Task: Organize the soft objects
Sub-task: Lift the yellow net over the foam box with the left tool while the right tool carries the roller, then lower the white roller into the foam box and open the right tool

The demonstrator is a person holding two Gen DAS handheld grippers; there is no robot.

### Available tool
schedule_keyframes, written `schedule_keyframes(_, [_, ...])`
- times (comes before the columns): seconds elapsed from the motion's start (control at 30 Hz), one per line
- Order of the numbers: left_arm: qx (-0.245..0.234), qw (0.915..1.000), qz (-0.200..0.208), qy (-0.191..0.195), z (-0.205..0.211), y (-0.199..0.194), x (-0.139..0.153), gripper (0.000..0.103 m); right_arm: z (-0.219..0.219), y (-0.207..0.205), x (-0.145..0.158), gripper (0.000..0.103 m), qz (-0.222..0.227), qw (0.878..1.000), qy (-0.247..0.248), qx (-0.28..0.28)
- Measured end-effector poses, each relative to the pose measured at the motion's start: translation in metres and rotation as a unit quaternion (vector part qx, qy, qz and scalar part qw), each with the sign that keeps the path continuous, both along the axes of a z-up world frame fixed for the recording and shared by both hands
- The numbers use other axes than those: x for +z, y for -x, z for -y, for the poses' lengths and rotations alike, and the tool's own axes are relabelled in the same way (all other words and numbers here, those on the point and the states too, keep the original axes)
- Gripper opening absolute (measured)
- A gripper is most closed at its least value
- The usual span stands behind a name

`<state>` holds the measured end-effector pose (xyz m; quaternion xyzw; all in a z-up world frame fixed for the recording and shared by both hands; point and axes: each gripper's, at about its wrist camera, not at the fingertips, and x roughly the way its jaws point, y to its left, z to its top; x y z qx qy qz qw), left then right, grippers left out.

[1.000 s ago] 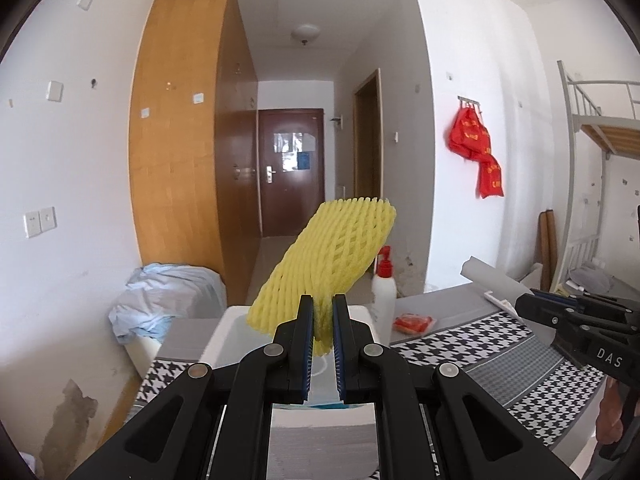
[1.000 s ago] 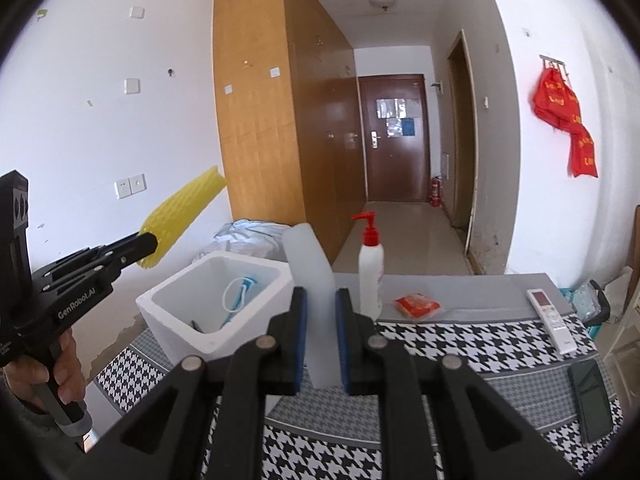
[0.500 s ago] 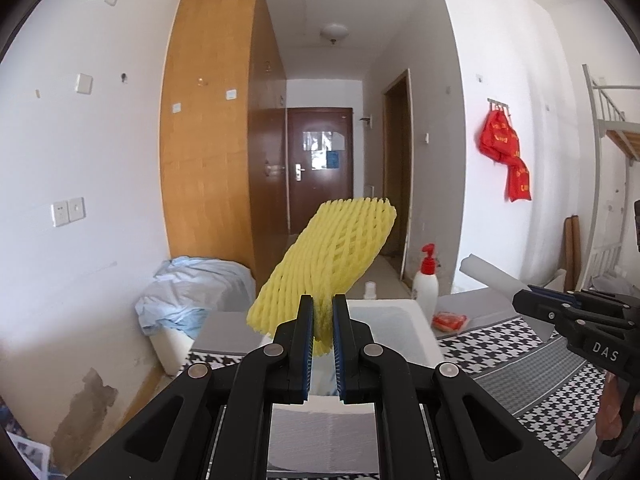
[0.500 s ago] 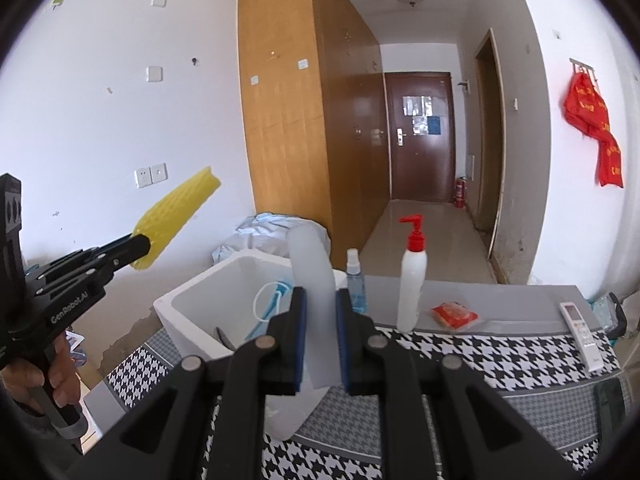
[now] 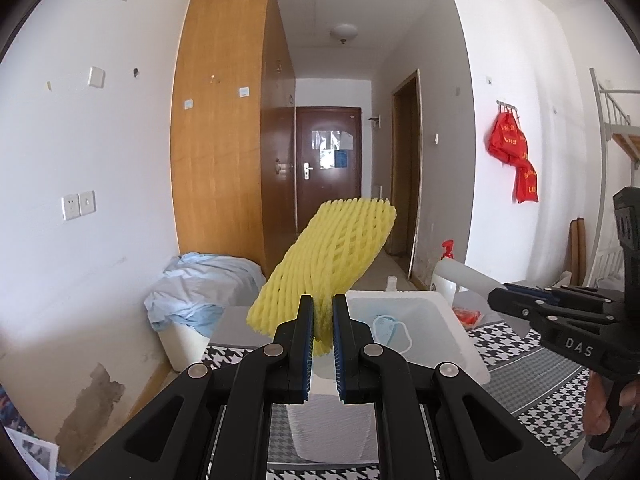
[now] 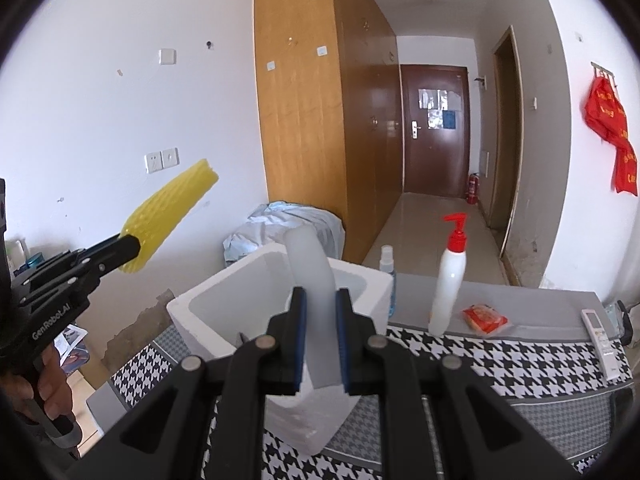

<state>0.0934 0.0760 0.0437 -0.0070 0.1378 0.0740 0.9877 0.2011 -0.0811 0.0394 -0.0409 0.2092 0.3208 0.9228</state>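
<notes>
Left gripper: jaws closed on the lower end of a yellow foam net sleeve, which slants up and to the right in the air, just over the near left rim of a white foam box. In the right wrist view this gripper enters from the left edge, held by a hand that is partly cut off; the sleeve hangs clear of the wall behind and left of the box. Box: open-topped, standing at the left end of a table with a houndstooth cloth; its left wall sits near the table's left edge, with bare floor beyond. Inside lies something pale blue and looped, hard to identify; the right wrist view hides most of the interior. Right gripper: jaws closed on a white foam strip that curves up over the box's near wall. Its lower end is hidden between the fingers. To the right, open cloth, then a small spray bottle partly hidden behind the box, a white pump bottle, a red packet, and a remote control near the far right edge.
</notes>
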Motion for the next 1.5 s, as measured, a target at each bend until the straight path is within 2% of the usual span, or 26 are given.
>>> schedule_keyframes(0.57, [0.003,0.9999,-0.001,0.012,-0.022,0.0,0.001,0.009,-0.039,-0.004,-0.002,0.017,-0.004,1.0,0.015,-0.003])
schedule_keyframes(1.17, [0.012,0.9995,-0.002,0.029,-0.036,-0.002,-0.009,0.009,-0.069,-0.036,-0.021,0.019,-0.052,0.998,0.046,-0.003])
schedule_keyframes(1.23, [0.011,0.9994,-0.003,0.032,-0.036,-0.004,-0.009,0.009,-0.069,-0.039,-0.024,0.026,-0.059,0.997,0.049,-0.005])
schedule_keyframes(1.33, [0.009,0.9994,-0.003,0.033,-0.036,-0.006,-0.009,0.009,-0.069,-0.041,-0.024,0.027,-0.065,0.997,0.049,0.001])
schedule_keyframes(1.37, [0.008,0.9994,-0.003,0.033,-0.035,-0.007,-0.009,0.009,-0.069,-0.04,-0.024,0.032,-0.064,0.997,0.048,0.004])
schedule_keyframes(1.4, [0.007,0.9995,-0.004,0.032,-0.035,-0.008,-0.01,0.009,-0.07,-0.039,-0.025,0.053,-0.063,0.997,0.052,0.007])
schedule_keyframes(1.47, [0.006,0.9994,-0.005,0.033,-0.036,-0.009,-0.011,0.009,-0.071,-0.035,-0.025,0.079,-0.055,0.997,0.059,0.008])
schedule_keyframes(1.5, [0.006,0.9994,-0.007,0.033,-0.037,-0.01,-0.012,0.009,-0.069,-0.032,-0.024,0.084,-0.045,0.998,0.053,0.005])
